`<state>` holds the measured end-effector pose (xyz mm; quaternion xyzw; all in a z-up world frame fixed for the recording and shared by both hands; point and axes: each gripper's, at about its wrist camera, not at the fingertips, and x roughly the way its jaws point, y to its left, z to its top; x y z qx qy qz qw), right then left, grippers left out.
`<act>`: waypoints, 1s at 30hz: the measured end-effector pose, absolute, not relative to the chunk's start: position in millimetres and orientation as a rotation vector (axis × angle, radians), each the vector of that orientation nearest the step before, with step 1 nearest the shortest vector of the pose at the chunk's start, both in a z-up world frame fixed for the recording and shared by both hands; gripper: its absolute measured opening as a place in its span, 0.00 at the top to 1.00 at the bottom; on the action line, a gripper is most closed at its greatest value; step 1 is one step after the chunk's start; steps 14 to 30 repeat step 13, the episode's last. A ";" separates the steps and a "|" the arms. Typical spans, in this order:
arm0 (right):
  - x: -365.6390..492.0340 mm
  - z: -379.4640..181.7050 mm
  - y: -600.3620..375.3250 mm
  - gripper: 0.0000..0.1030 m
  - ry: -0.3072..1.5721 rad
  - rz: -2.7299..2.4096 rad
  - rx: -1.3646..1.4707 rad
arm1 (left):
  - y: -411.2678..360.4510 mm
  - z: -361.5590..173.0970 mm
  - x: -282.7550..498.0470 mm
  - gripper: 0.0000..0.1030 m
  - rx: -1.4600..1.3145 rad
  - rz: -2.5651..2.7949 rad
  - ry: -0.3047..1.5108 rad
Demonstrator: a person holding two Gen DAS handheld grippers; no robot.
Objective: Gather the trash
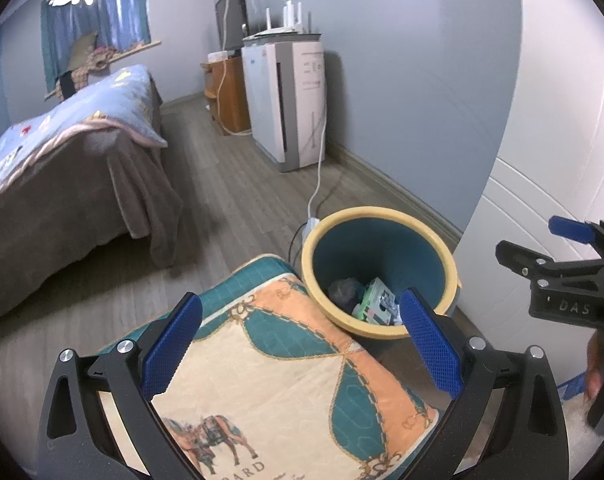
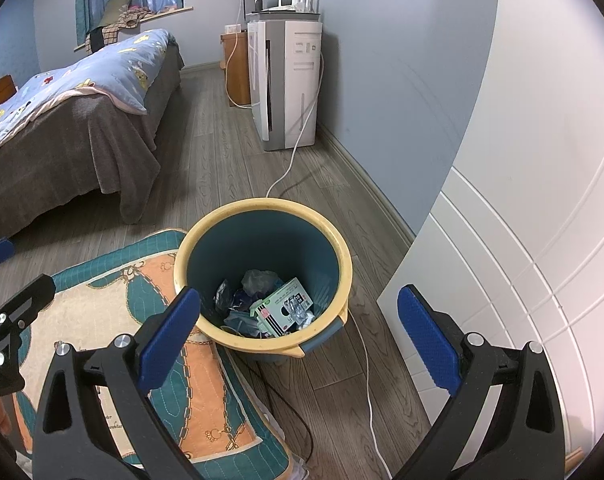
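Trash [image 2: 267, 306] lies at the bottom of the bin [image 2: 344, 256], a teal pail with a yellow rim standing on the wood floor [image 2: 205, 168] just ahead of both tools: crumpled grey wrappers and a small green-and-white printed carton. The right gripper [image 2: 297, 338] hangs above the bin's near rim, its blue pads [image 2: 426, 336] spread wide with nothing between them. The left gripper [image 1: 302, 340] is likewise spread and empty, held over a quilted cushion [image 1: 285, 368] patterned in teal, orange and cream with a horse print; the bin sits ahead and to its right, touching the cushion's far corner. A white cable [image 2: 366, 380] runs along the floor past the bin's right side, beside a white panelled door [image 2: 522, 240]. Farther ahead to the left stands a bed [image 2: 81, 120] with a grey throw and a blue cartoon quilt. Beyond the bin, against the blue wall, stands a white appliance [image 2: 285, 80] with a router on top.
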<state>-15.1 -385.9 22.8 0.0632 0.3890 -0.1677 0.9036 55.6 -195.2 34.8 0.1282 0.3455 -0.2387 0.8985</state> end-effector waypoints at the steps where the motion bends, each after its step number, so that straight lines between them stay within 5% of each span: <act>1: -15.1 23.0 -386.4 0.06 0.804 -0.346 0.130 | -195.9 35.4 54.0 0.05 0.277 -0.487 0.702; 30: -15.4 19.4 -384.2 0.06 0.864 -0.406 0.231 | -191.9 38.9 54.0 0.05 0.299 -0.478 0.721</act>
